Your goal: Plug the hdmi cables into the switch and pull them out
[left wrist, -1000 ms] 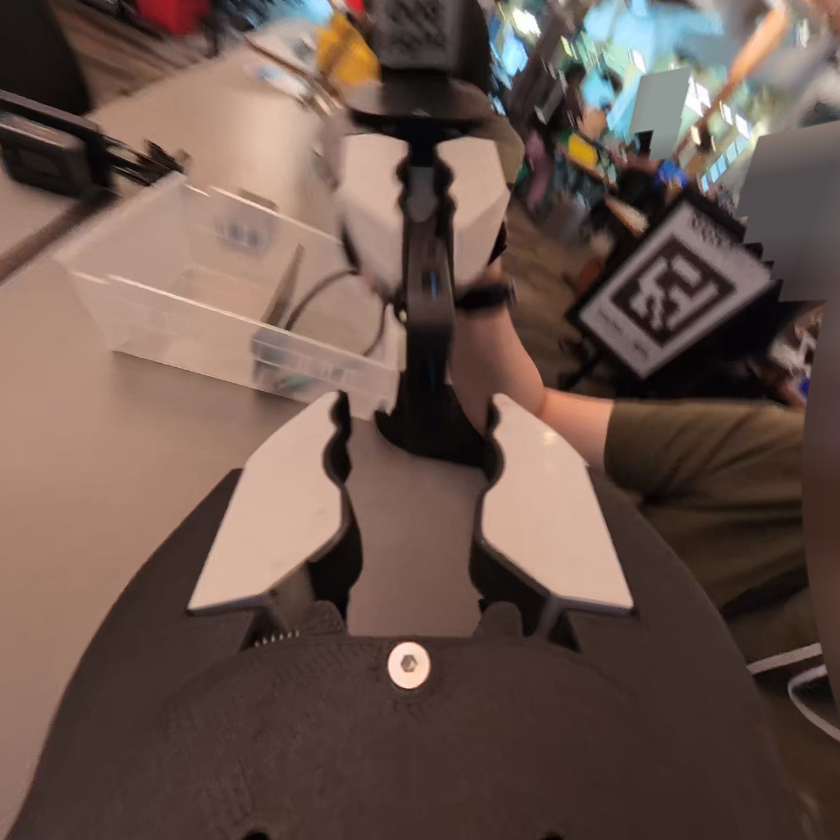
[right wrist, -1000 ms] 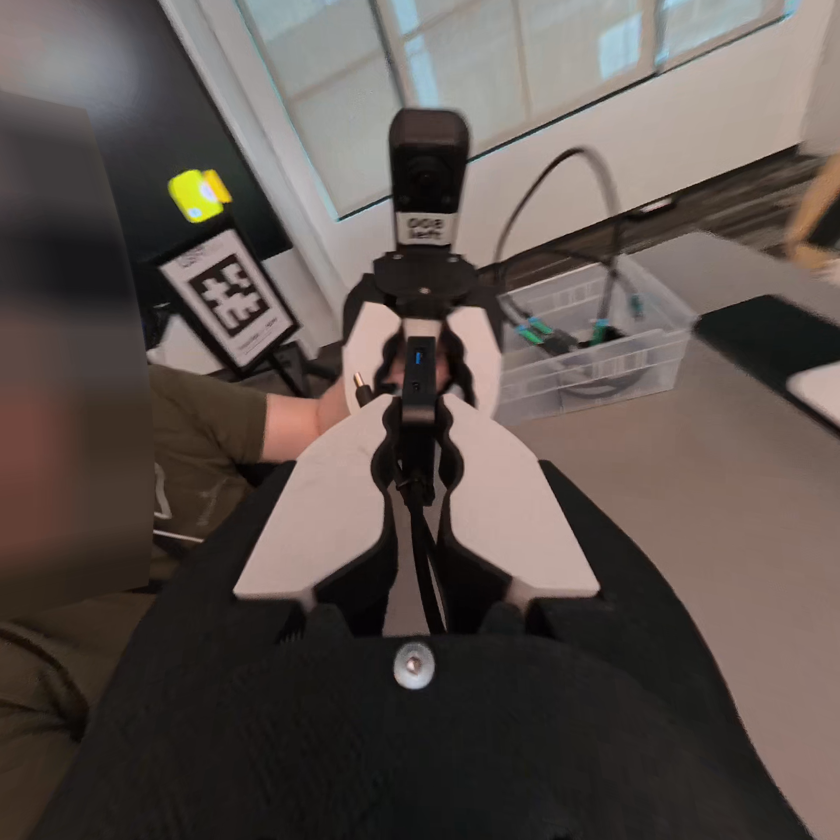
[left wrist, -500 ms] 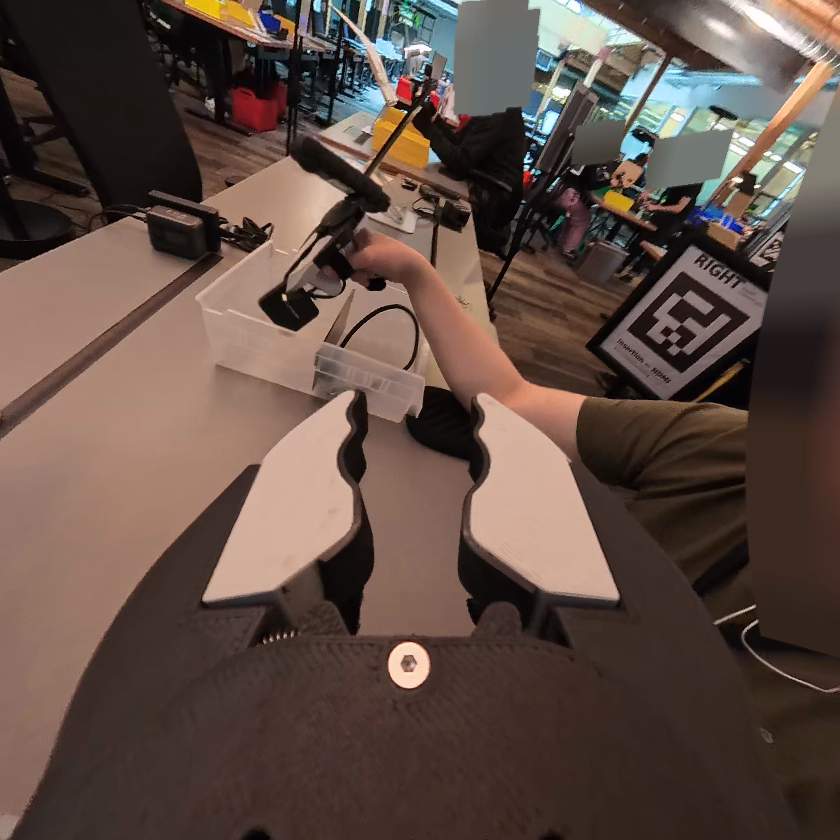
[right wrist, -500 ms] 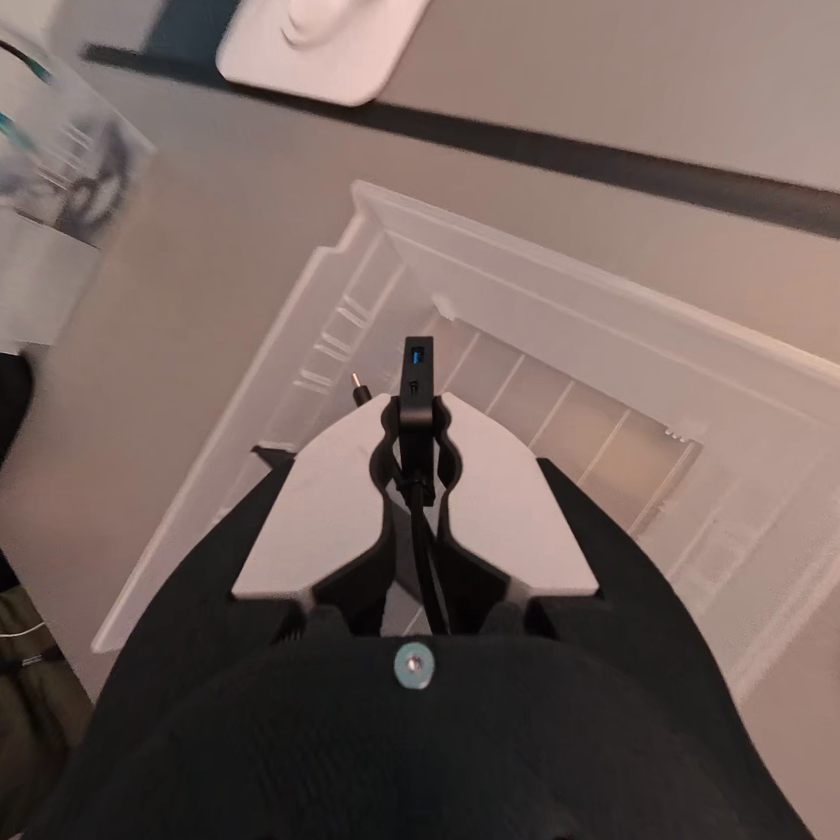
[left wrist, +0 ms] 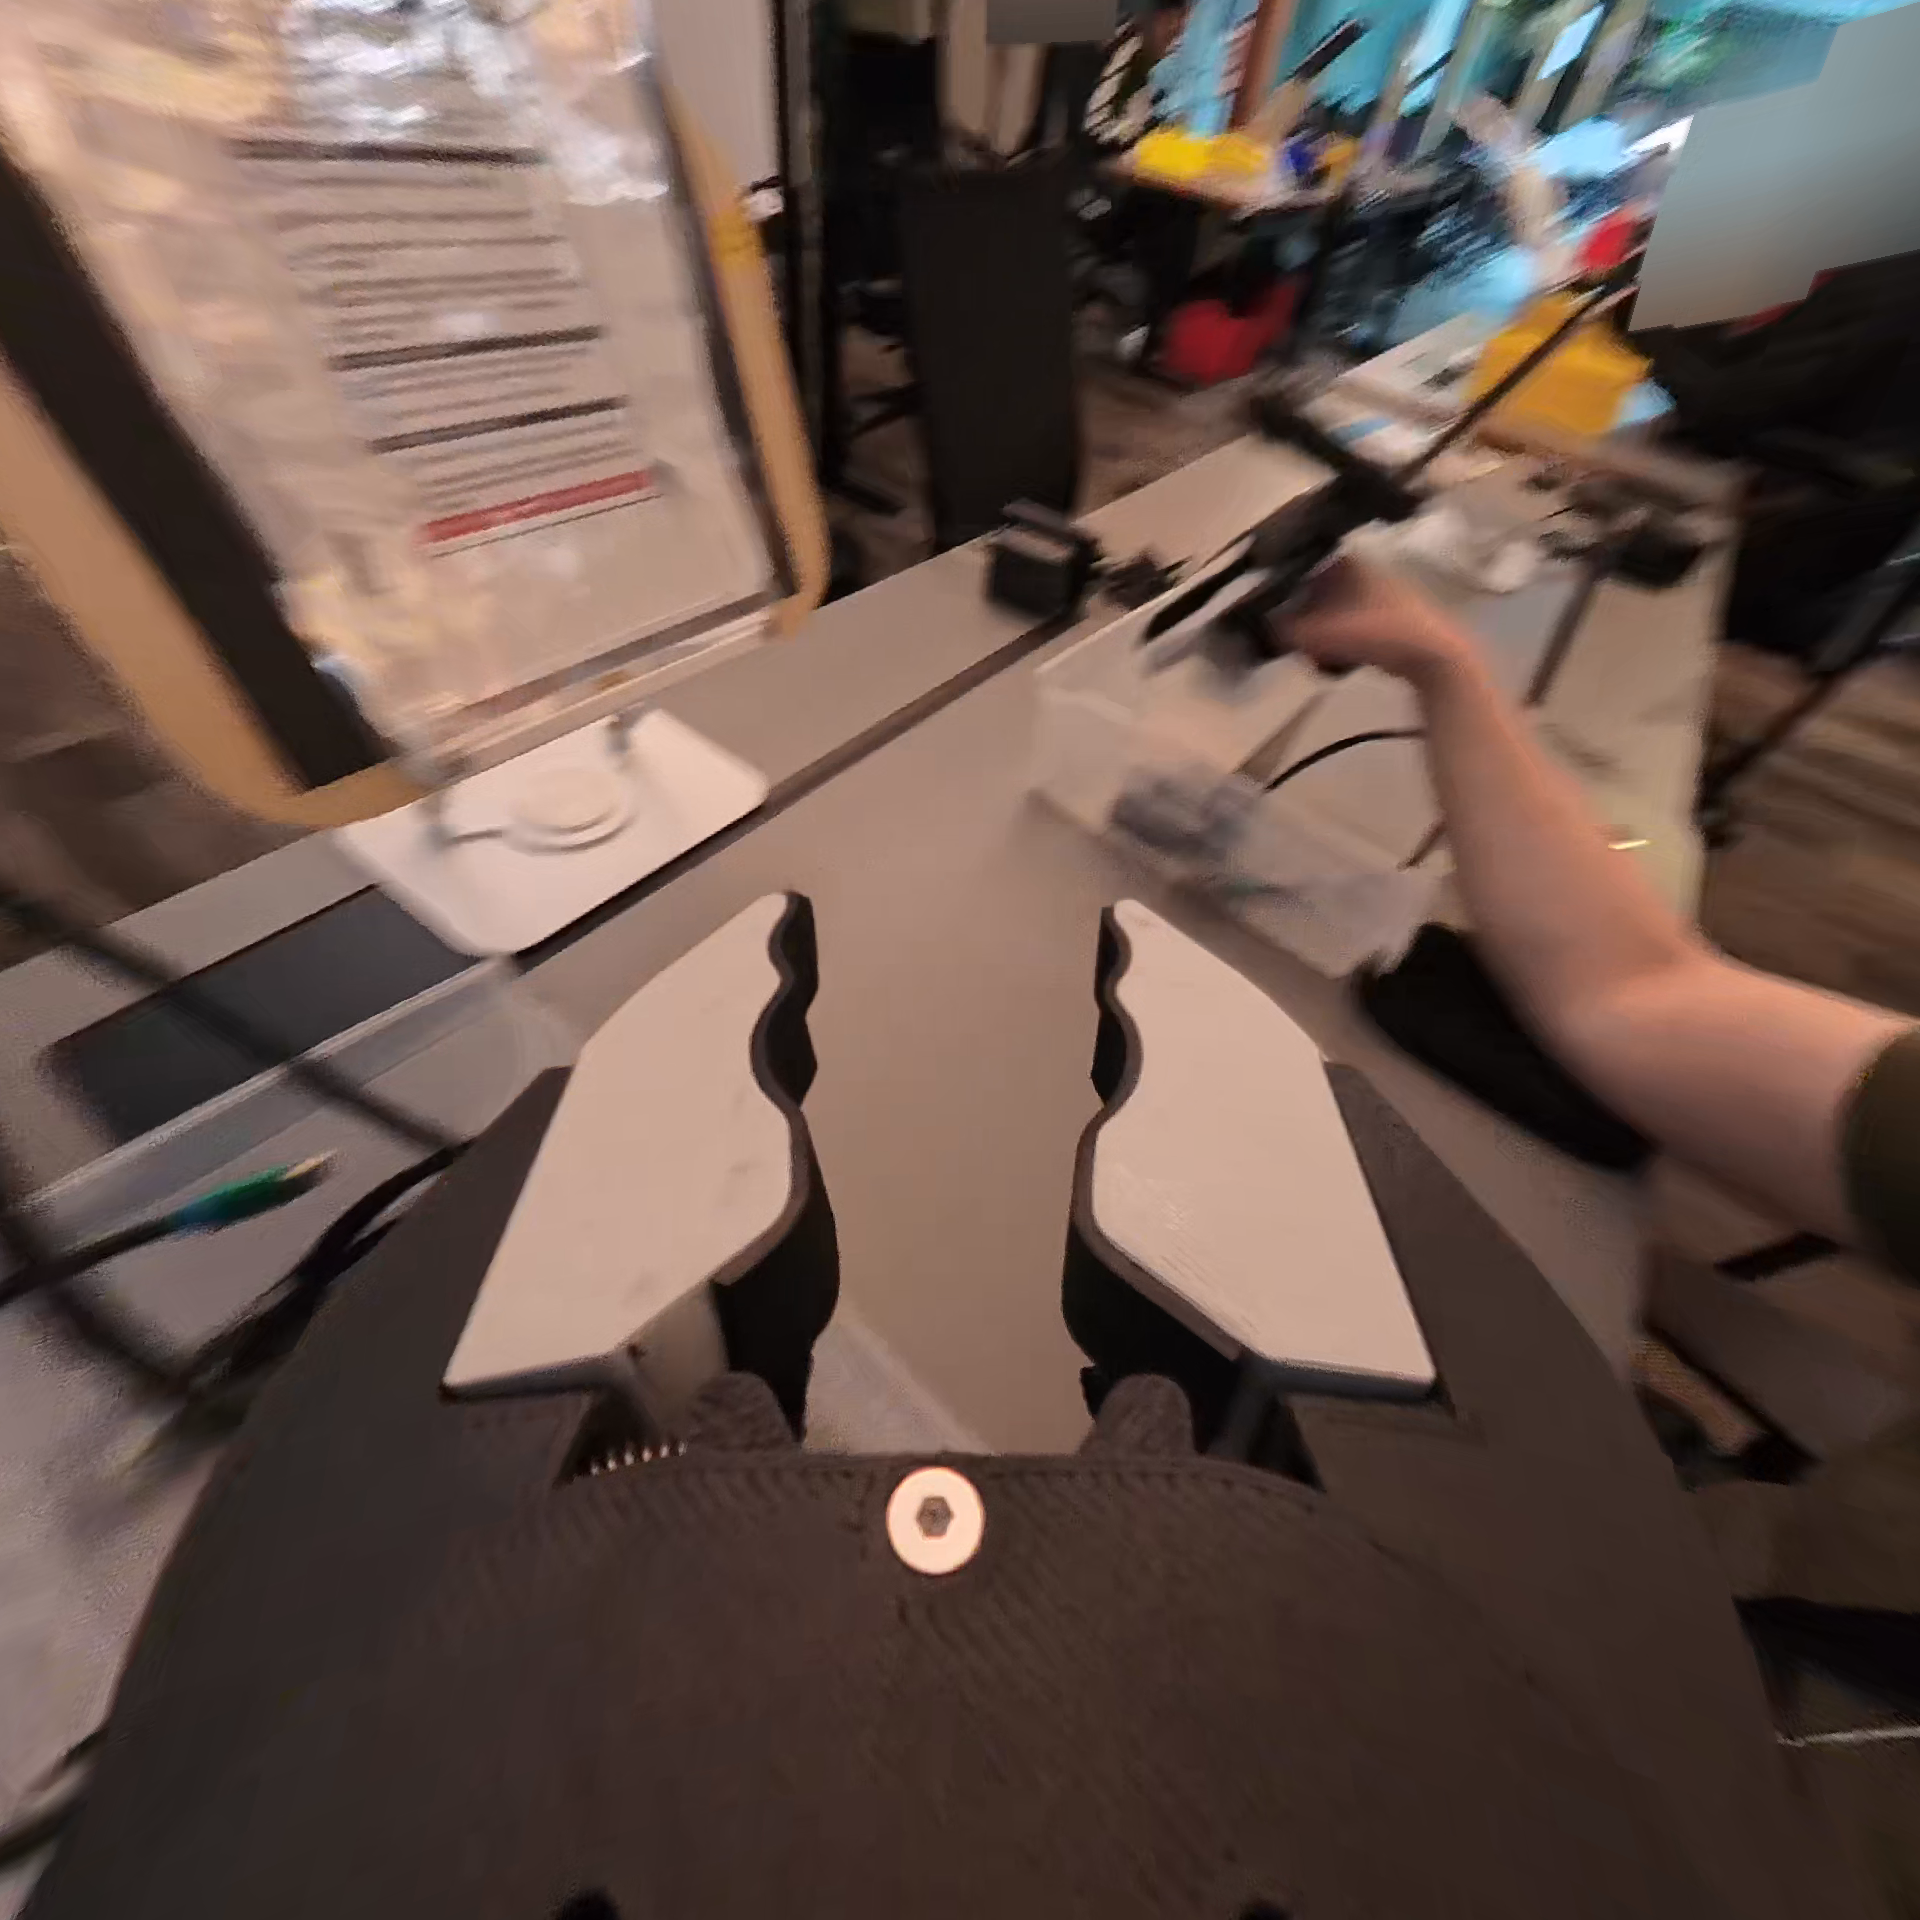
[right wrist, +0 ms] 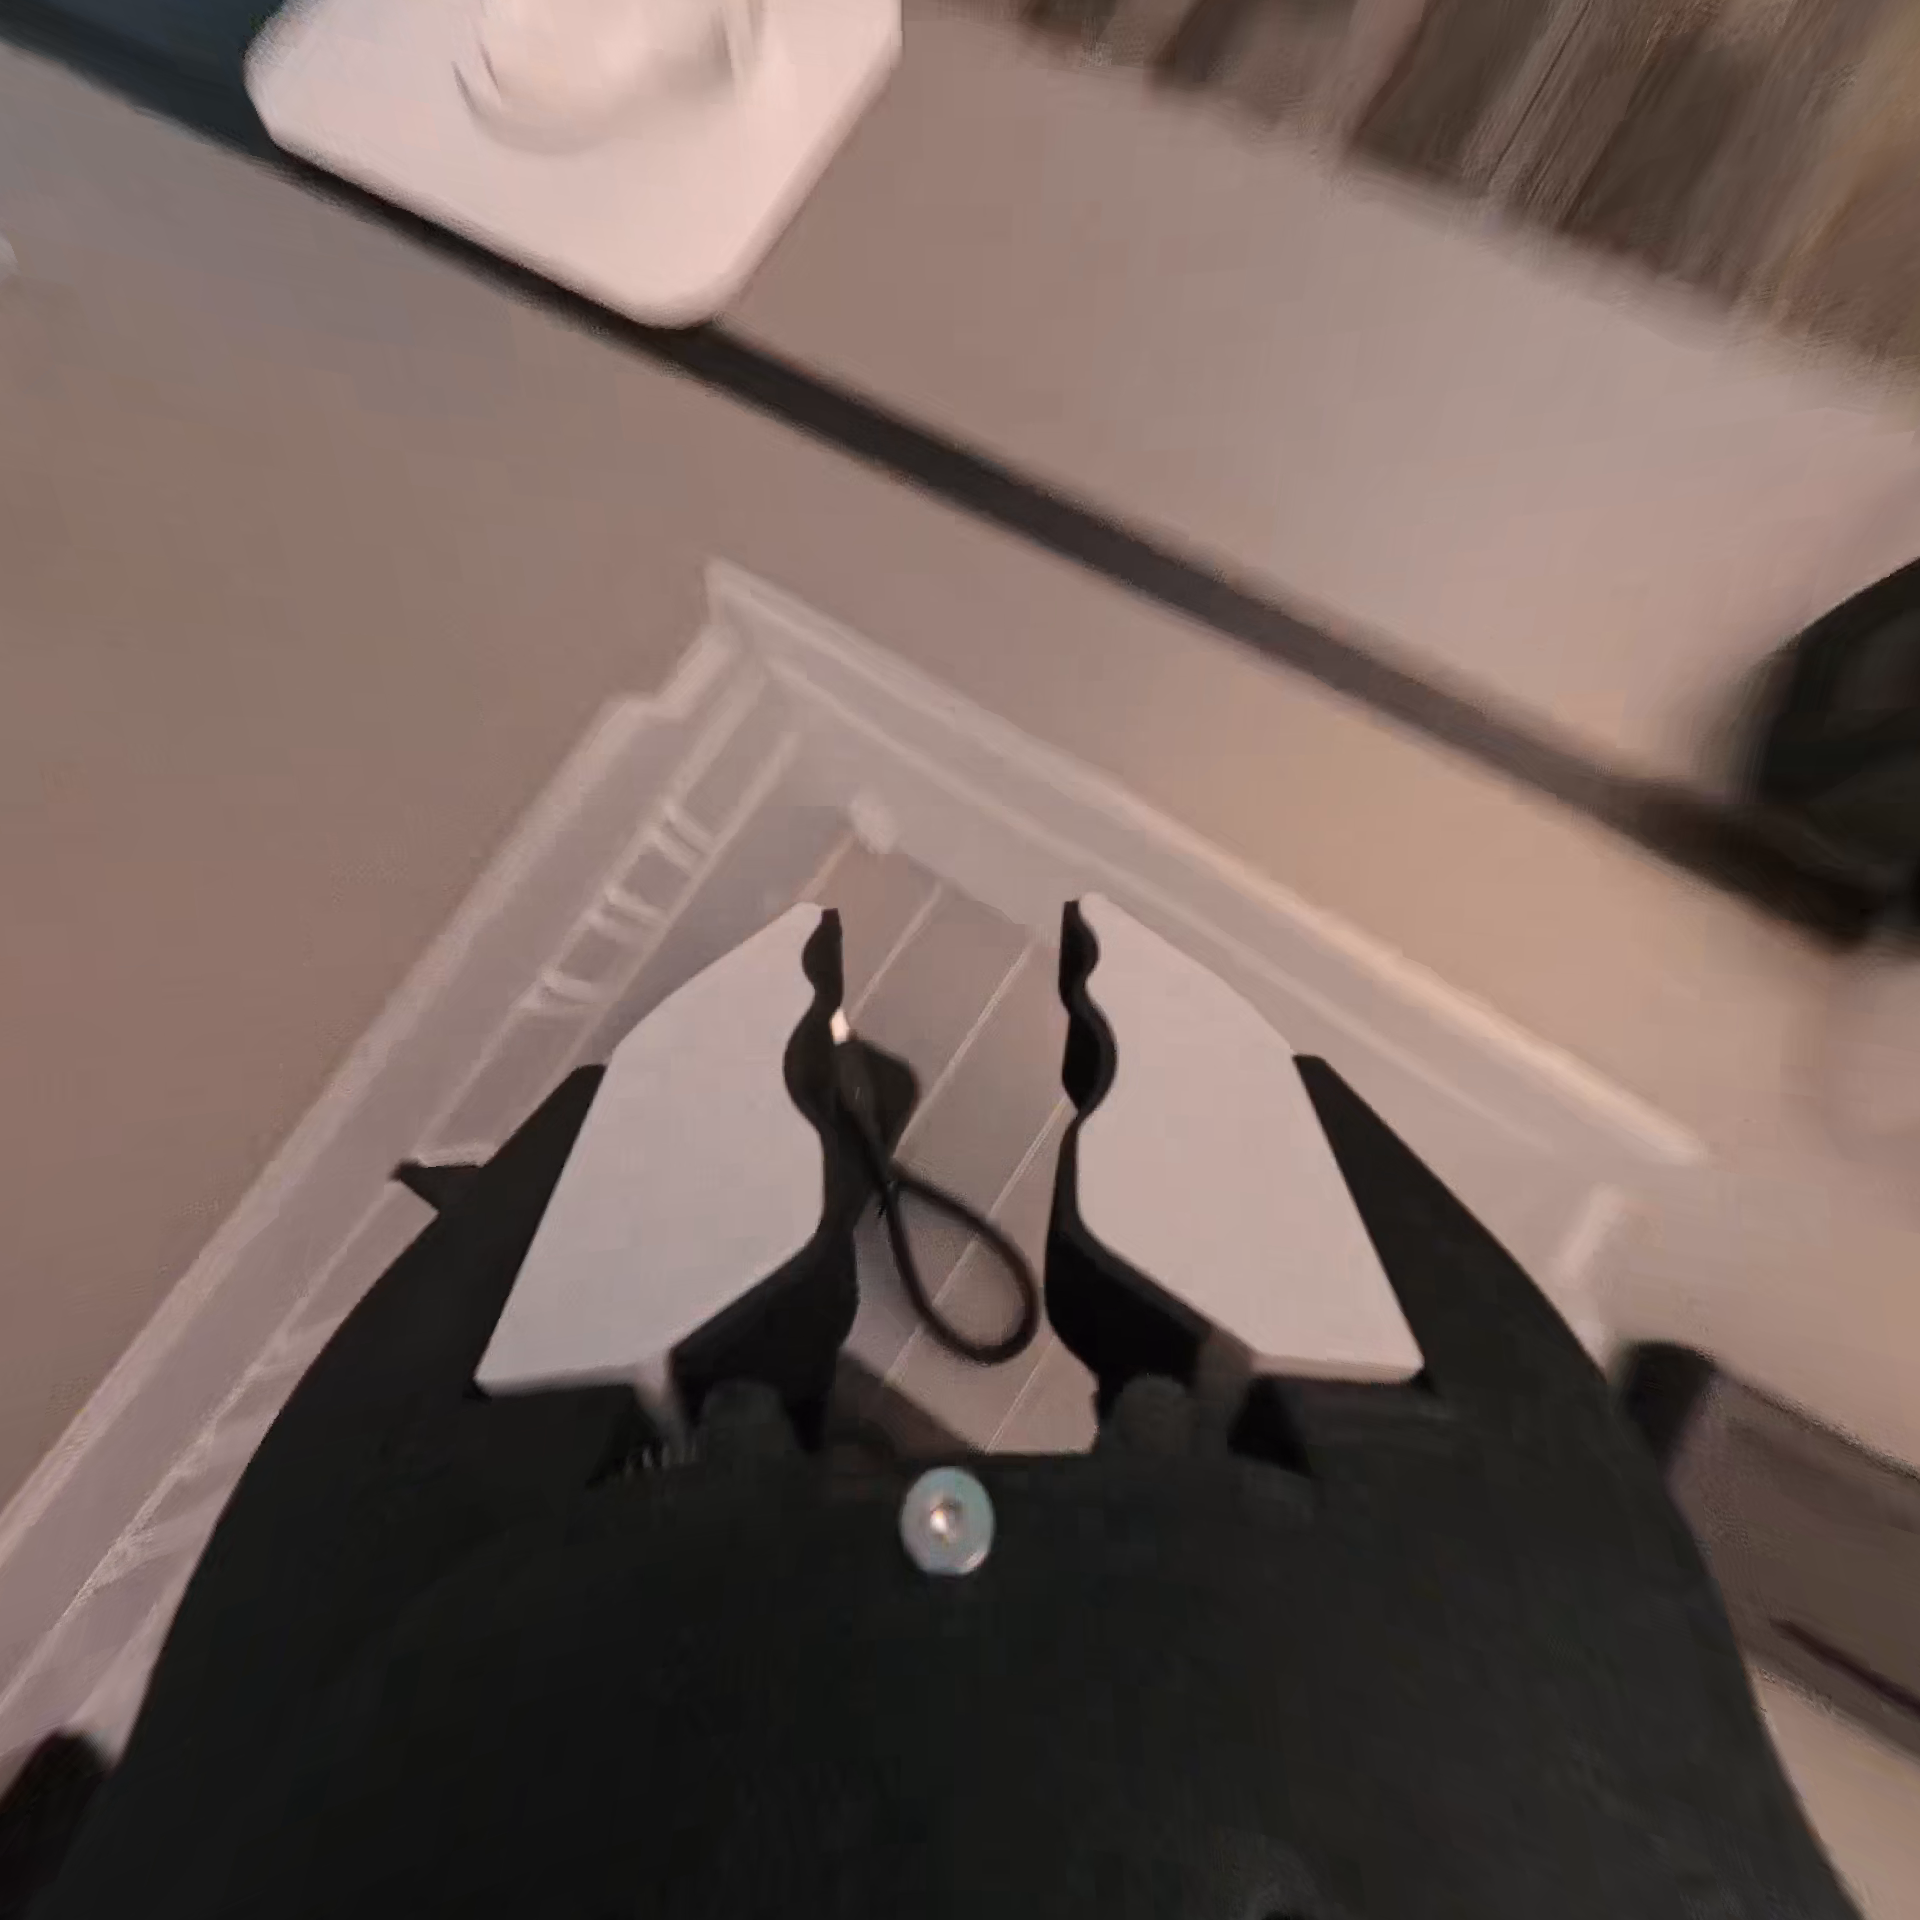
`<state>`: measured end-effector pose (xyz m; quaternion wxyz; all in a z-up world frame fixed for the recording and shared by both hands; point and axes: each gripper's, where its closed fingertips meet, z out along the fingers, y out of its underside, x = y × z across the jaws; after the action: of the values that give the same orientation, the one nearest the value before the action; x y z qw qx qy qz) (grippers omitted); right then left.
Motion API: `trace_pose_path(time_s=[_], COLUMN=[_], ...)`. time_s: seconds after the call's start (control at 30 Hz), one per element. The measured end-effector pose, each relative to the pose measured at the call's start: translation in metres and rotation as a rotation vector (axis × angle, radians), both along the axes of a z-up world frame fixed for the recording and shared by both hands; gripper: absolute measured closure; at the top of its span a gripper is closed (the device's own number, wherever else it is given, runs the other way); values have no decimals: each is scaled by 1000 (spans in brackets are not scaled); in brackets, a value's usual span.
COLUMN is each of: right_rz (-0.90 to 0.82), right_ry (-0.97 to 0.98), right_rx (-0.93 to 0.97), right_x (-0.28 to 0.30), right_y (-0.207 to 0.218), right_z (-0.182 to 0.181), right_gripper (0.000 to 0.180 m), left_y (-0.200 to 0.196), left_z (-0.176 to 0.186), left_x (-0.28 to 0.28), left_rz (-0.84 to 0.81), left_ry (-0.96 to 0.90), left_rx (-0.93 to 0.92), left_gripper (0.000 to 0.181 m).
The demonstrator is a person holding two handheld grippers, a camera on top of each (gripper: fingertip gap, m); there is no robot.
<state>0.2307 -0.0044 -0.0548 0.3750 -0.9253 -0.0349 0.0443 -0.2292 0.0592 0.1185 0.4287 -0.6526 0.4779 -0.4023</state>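
Observation:
My right gripper (right wrist: 945, 920) is open and empty, held above a clear plastic bin (right wrist: 1195, 831). A small black switch with a looped black cord (right wrist: 956, 1278) lies on the bin's floor, seen between the fingers and partly hidden by the left finger. My left gripper (left wrist: 951, 914) is open and empty over the grey table (left wrist: 914, 810). In the left wrist view the right gripper (left wrist: 1257, 582) shows far right, held by a hand over the same bin (left wrist: 1164, 769). A cable with a green plug (left wrist: 239, 1195) lies at the left.
A white monitor base (left wrist: 582, 810) stands on the table, and shows in the right wrist view (right wrist: 582, 145). A dark seam (right wrist: 1091, 499) runs across the table. A black box (left wrist: 1034, 561) sits at the far edge. A black pad (left wrist: 1486, 1039) lies under the person's forearm.
My right gripper has opened and let go of the black switch, which now lies in the bin. My left gripper has swung left and opened a little wider.

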Motion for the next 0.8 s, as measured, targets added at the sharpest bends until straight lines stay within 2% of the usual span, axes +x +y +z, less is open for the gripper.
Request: trace_pose_path(time_s=[0.1,0.17,0.23,0.3,0.47,0.63,0.8], right_rz=[26,33,46,106,206,305,354], right_ry=[-236,-396,-509,-561,-639,-679,-717], right_rx=[336,546,695,772,790,796,721], right_x=[-10,-29,-55,-87,-144,-181,-191], right_y=[4,-2,-12,-20,-29,-31,-21], right_z=[77,125,162,183,202,201,183], right_gripper=[138,126,125,125,126,127,128], left_y=[29,46,57,61,74,82,64], left_z=[-27,-47,-62,-69,-74,-114,-143], left_x=[-35,-59,-77,-87,-84,-75,-49], left_rz=[133,201,246,277,306,261,28], left_ry=[151,250,312,314,246,380,414], left_rx=[44,26,6,-62,-167,-259,-358], left_gripper=[128,130,131,127,114,115,118])
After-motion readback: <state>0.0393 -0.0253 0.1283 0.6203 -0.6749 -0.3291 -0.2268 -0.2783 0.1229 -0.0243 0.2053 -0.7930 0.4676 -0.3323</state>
